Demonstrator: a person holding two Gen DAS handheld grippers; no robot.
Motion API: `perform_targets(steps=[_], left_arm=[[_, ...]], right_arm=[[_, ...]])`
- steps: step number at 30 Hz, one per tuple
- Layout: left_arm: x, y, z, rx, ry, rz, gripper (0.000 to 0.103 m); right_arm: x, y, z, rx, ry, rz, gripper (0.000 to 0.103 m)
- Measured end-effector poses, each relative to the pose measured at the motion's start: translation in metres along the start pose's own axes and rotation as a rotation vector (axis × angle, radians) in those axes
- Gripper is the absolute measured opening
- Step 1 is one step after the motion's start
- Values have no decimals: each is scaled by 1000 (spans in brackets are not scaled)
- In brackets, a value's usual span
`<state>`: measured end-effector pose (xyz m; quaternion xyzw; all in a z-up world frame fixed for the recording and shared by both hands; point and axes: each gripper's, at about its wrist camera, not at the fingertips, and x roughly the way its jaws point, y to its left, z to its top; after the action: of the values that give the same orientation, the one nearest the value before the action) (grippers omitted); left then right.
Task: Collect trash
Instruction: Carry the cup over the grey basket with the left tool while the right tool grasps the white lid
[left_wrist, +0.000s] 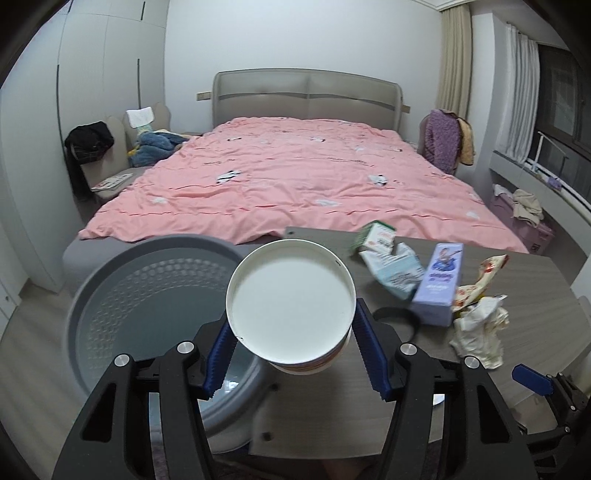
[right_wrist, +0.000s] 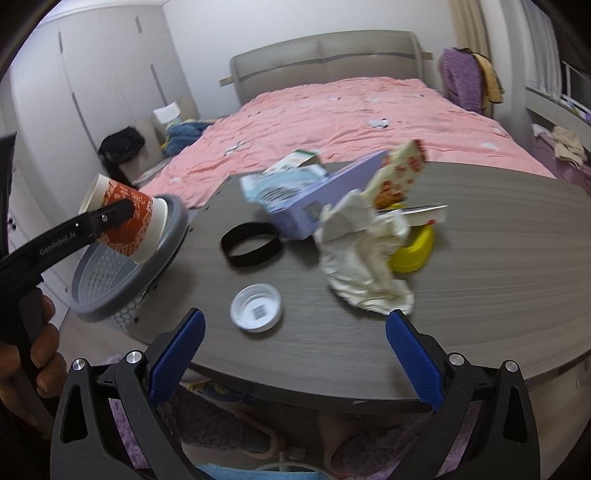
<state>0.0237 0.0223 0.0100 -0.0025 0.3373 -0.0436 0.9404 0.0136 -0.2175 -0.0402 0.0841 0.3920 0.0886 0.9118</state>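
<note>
One paper cup (left_wrist: 291, 306) sits pinched in the left tongs (left_wrist: 291, 354), mouth toward the camera, with the grey bin (left_wrist: 110, 295) just at nine o'clock. Right tongs (right_wrist: 295, 350) are spread and empty; the white lid (right_wrist: 256, 307) lies near them at eleven o'clock on the table (right_wrist: 480, 277).

Bed (left_wrist: 295, 170) taken as landmark: pink duvet (left_wrist: 288, 184) spread over it, grey headboard (left_wrist: 306, 96) at far end. 2 chairs (left_wrist: 110, 155) piled with clothes seen left of bed, purple garment (left_wrist: 441, 142) hung right of bed, wardrobe (left_wrist: 92, 92) further left.
</note>
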Motion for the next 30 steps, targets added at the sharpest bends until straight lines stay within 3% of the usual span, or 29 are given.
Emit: perform_targets(steps=[7,14,17,25,30], left_arm=[[-9,34,-14,-14,-3,72,58],[-12,53,-22,-35,10,98,58],[-11,59,-24,-44,21,100,58],[-9,73,-24,-68,33,98,58],[-4,94,-16,-81,29,131,58]], right_arm=[[31,27,-3,-90,67,-35,68],[48,36,-1,-146,75,-96,60],[50,39,2,-160,70,-113,39],[45,42,12,-148,63,-79,39],[39,74,37,-184,26,11,39]])
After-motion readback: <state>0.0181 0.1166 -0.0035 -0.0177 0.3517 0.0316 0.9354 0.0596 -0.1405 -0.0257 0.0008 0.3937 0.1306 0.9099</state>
